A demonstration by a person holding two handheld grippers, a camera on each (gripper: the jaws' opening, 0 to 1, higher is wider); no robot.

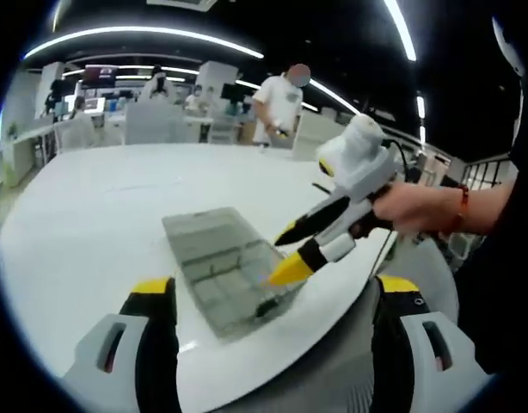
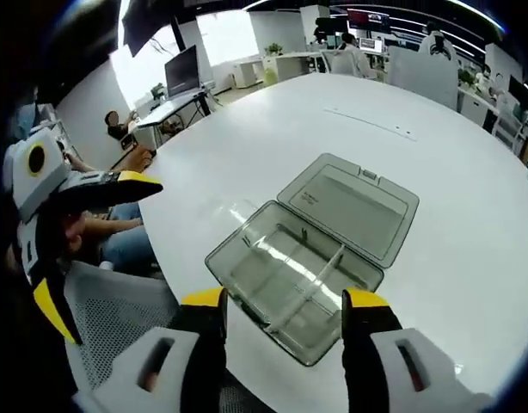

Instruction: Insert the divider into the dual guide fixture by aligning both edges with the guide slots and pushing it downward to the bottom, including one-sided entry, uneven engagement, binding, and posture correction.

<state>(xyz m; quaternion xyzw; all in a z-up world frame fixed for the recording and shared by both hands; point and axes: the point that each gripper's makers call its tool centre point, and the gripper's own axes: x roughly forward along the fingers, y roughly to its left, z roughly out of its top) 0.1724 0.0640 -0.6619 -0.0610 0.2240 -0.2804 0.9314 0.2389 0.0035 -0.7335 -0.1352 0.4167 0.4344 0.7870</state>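
A clear plastic box (image 2: 273,258) lies on the white table (image 2: 273,129) with its lid (image 2: 354,202) folded back flat. A thin clear divider (image 2: 309,288) stands inside it, running across the tray between the walls. My right gripper (image 2: 284,301) hovers just above the box's near edge, open, with nothing between its jaws. In the left gripper view the same box (image 1: 217,262) sits ahead, and the right gripper (image 1: 290,249) hangs open over its near right corner, held by a hand. My left gripper (image 1: 275,288) is open off the table's edge. It appears as the left gripper (image 2: 105,254) beside the table, jaws spread.
A grey mesh chair (image 2: 118,318) stands at the table's edge below the box. A seated person (image 2: 118,232) is beside it. Far desks with monitors (image 2: 182,69) and a standing person (image 1: 279,103) lie beyond the table.
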